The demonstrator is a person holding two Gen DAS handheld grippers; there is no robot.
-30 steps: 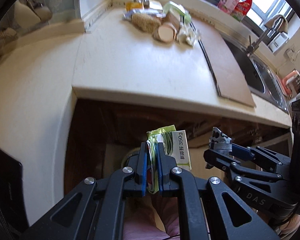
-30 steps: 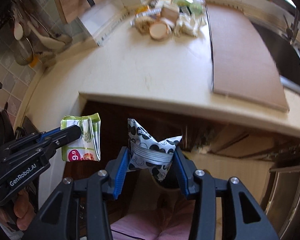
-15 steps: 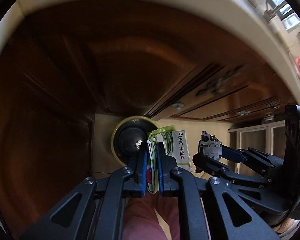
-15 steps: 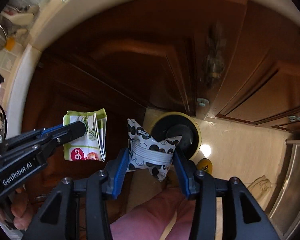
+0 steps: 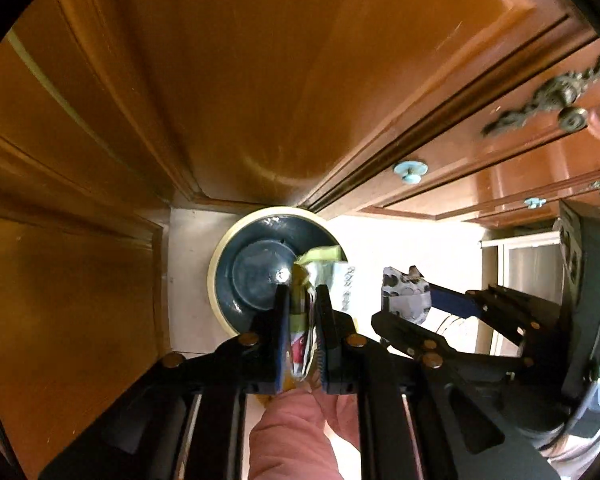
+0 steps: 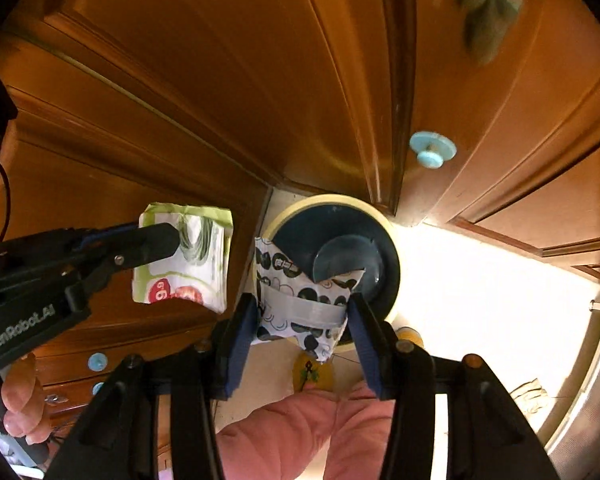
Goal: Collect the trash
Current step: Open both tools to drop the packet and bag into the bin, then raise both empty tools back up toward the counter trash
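Green wrapper (image 5: 305, 312) between left fingers (image 5: 281, 332), loosening

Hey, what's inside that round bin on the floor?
The round bin shows a dark blue interior with a raised disc at its bottom, no trash visible. The spotted wrapper and the green packet cover part of it.

Both grippers dropped to bin (image 5: 260, 276) (jaws easing open).

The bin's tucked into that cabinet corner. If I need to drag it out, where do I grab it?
Probably pinch the cream rim of the bin on the side facing the bare floor. Come straight down, with one finger inside and one outside. The wall looks thin and the mouth is open, while the cabinet doors crowd its other sides.
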